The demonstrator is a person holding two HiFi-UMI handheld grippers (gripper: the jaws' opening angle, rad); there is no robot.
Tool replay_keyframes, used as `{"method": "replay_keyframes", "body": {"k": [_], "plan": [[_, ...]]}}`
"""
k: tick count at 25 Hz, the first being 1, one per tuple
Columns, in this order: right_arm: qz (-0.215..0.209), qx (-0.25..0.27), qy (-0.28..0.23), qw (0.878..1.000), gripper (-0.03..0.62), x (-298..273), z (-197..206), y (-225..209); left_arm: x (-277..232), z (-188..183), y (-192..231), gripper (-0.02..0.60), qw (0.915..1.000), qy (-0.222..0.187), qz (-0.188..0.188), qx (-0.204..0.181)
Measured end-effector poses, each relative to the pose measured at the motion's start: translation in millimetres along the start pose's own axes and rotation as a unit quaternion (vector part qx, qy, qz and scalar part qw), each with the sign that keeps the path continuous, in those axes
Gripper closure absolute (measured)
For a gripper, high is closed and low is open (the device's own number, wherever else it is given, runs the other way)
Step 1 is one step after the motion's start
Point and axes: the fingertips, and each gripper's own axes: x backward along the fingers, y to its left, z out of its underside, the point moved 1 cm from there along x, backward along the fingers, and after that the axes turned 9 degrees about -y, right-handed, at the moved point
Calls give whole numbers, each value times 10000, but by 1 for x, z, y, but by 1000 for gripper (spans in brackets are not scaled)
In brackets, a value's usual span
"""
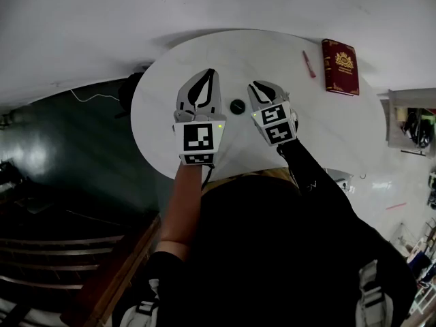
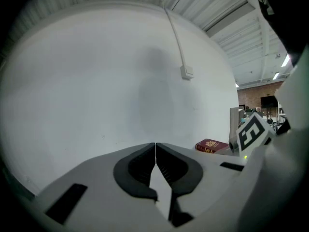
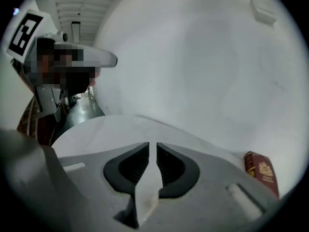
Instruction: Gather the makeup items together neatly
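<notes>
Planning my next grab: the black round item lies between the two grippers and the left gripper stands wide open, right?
No: the left gripper view shows the left gripper shut, empty. The black round item does lie between it and the right gripper.

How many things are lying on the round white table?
3. A small black round thing lies between the left tongs and right tongs, a thin red stick lies farther back, and a red book sits beside it. The tongs may hide more.
</notes>
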Motion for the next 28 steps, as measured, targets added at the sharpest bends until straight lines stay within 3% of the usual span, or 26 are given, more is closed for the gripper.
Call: {"method": "replay_keyframes", "body": {"k": [9,16,21,28], "plan": [[1208,-120,-893,9886,553,69,-45,-81,-31,-26,-40,571,9980,-224,561,-198],[1513,-184,-984,9834,553,96,-35,-113,-48,-27,-61,571,9972,-219,677,-220],[1384,-287,-547,9884,553,87,-7,-135,-52,-26,-69,571,9974,-184,668,-207],[1443,-686,437,9862,530,52,66,-211,-53,-13,-65,571,9991,3,395,-136]]}}
